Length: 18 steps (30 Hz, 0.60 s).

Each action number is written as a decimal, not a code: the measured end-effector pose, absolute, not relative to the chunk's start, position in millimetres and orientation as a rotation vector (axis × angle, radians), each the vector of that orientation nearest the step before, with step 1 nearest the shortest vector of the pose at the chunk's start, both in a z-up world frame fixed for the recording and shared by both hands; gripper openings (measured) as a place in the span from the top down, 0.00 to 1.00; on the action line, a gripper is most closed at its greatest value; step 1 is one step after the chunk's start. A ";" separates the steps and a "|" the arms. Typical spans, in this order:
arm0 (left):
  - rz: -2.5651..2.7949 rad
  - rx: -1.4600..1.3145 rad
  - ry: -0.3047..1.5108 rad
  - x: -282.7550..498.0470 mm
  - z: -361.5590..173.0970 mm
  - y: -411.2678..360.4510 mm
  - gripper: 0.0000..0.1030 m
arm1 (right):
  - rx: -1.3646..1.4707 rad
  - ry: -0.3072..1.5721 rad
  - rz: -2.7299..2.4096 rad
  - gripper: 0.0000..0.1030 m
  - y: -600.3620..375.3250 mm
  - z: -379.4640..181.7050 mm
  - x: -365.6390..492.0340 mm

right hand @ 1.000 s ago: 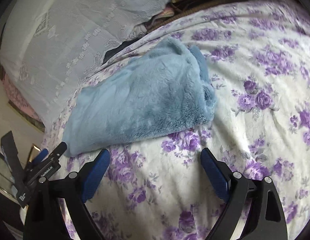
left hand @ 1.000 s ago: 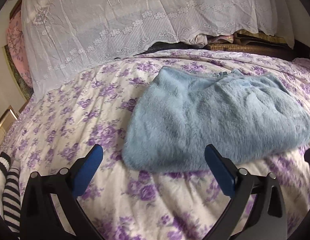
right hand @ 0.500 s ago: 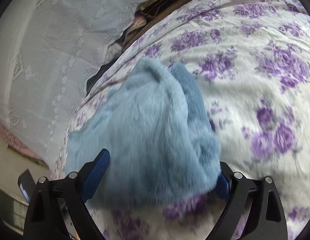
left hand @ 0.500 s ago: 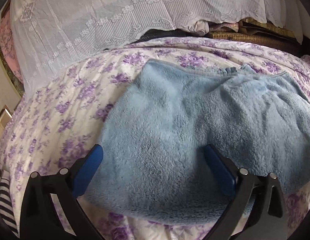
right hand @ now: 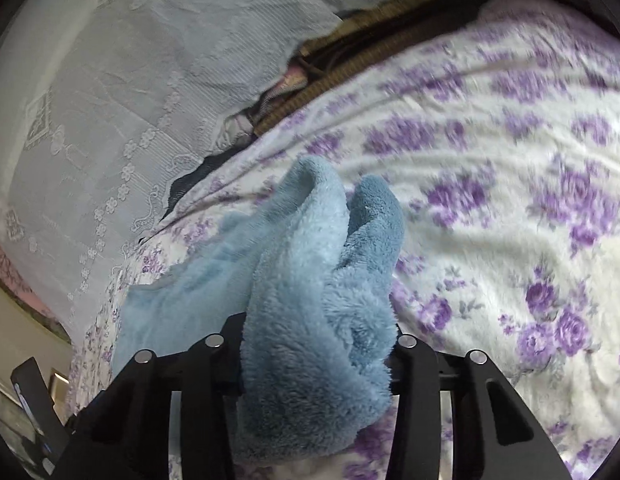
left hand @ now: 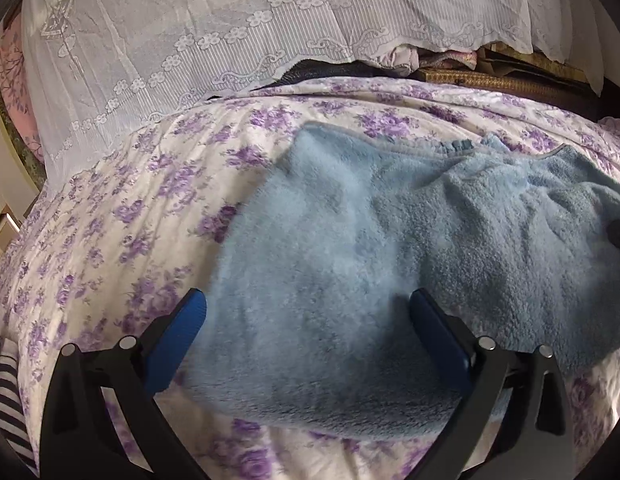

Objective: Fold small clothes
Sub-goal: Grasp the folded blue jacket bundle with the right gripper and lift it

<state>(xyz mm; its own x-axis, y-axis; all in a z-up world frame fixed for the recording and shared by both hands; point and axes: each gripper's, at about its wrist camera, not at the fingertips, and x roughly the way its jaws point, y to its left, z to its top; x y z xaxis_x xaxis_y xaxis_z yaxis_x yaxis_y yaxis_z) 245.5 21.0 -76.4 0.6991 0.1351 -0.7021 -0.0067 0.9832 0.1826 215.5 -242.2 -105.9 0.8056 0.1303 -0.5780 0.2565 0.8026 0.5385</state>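
On the floral bedspread (left hand: 110,240), the blue fleece garment (left hand: 390,260) is bunched between the just-closed jaws of the right gripper (right hand: 316,344) – apparently so that end can be lifted over – while the left gripper (left hand: 308,312), jaws wide, straddles its six-o'clock edge unclamped.

The right gripper (right hand: 316,354) has just closed its jaws on the fluffy blue cloth (right hand: 310,292). The cloth bunches up thick between them and hides the pads. The rest of it trails off to the left on the bedspread (right hand: 510,200) with purple flowers. A white lace cover (right hand: 130,100) hangs behind.
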 end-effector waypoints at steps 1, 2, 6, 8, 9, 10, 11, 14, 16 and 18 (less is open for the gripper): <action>0.085 0.175 0.787 244.0 -72.1 25.9 0.04 | 0.631 0.629 -0.072 0.59 -238.5 -98.4 215.6; 0.089 0.176 0.781 243.1 -69.1 30.0 0.04 | 0.622 0.622 -0.070 0.59 -236.3 -94.1 215.4; 0.128 0.174 0.760 241.6 -59.4 61.4 0.04 | 0.544 0.589 -0.061 0.61 -217.0 -69.9 218.7; 0.156 0.155 0.772 244.2 -61.0 84.9 0.04 | 0.504 0.572 -0.062 0.61 -204.6 -60.2 221.0; 0.163 0.144 0.780 245.4 -62.5 93.1 0.04 | 0.484 0.565 -0.064 0.62 -199.0 -56.4 221.7; 0.171 0.127 0.790 246.8 -64.2 102.4 0.04 | 0.451 0.555 -0.065 0.62 -190.1 -51.4 222.4; 0.179 0.094 0.808 249.9 -66.3 116.2 0.04 | 0.425 0.547 -0.064 0.62 -183.4 -48.0 222.6; 0.183 -0.002 0.835 254.7 -68.2 141.8 0.04 | 0.347 0.527 -0.069 0.64 -159.3 -37.0 224.6; 0.180 -0.066 0.843 256.3 -68.1 154.7 0.04 | 0.312 0.518 -0.062 0.65 -144.0 -30.7 225.8; 0.176 -0.102 0.843 258.1 -66.8 164.4 0.04 | 0.290 0.511 -0.051 0.65 -131.7 -26.3 227.1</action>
<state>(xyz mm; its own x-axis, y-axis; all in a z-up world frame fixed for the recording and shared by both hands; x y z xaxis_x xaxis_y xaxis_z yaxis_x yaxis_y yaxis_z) 258.1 164.4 -66.8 0.6521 0.1143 -0.7495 -0.1953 0.9805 -0.0203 227.1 -131.7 -26.3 0.8721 0.0238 -0.4887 0.1201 0.9578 0.2610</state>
